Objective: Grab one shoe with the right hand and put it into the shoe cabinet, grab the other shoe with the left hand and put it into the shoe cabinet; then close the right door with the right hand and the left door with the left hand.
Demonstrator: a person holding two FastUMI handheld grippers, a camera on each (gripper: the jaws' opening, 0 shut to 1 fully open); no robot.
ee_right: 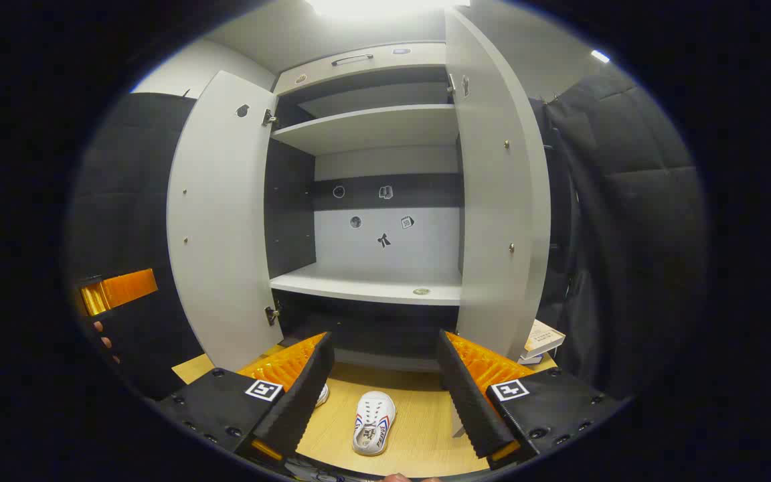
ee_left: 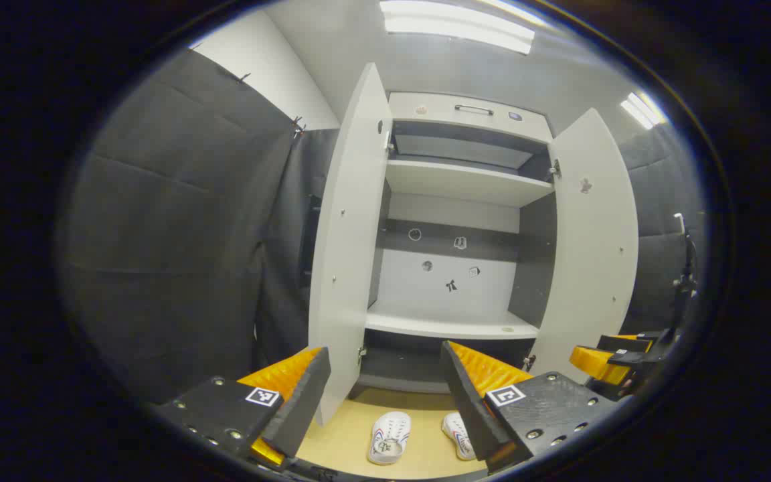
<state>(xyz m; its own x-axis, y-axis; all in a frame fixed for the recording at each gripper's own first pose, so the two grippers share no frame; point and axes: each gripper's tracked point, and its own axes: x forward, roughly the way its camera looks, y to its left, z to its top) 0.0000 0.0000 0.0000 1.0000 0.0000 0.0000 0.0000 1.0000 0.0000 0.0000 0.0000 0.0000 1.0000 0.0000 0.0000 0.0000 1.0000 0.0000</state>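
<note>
Two white shoes lie on the wooden floor in front of the shoe cabinet [ee_left: 452, 325] [ee_right: 372, 288]. In the left gripper view one shoe [ee_left: 389, 437] sits between my fingers' lines and the other shoe [ee_left: 459, 434] is partly hidden by the right finger. In the right gripper view one shoe [ee_right: 373, 422] lies in the middle and the other shoe [ee_right: 322, 395] peeks out behind the left finger. My left gripper [ee_left: 385, 395] and right gripper [ee_right: 385, 391] are both open, held above the shoes. The left door [ee_left: 345, 248] [ee_right: 221, 221] and right door [ee_left: 589, 241] [ee_right: 499, 187] stand open.
The cabinet has bare white shelves and small stickers on its back panel. A book-like object [ee_right: 543, 339] lies on the floor beside the right door. Dark padded booth walls close in on both sides. The other gripper [ee_left: 610, 361] [ee_right: 118, 291] appears at each view's edge.
</note>
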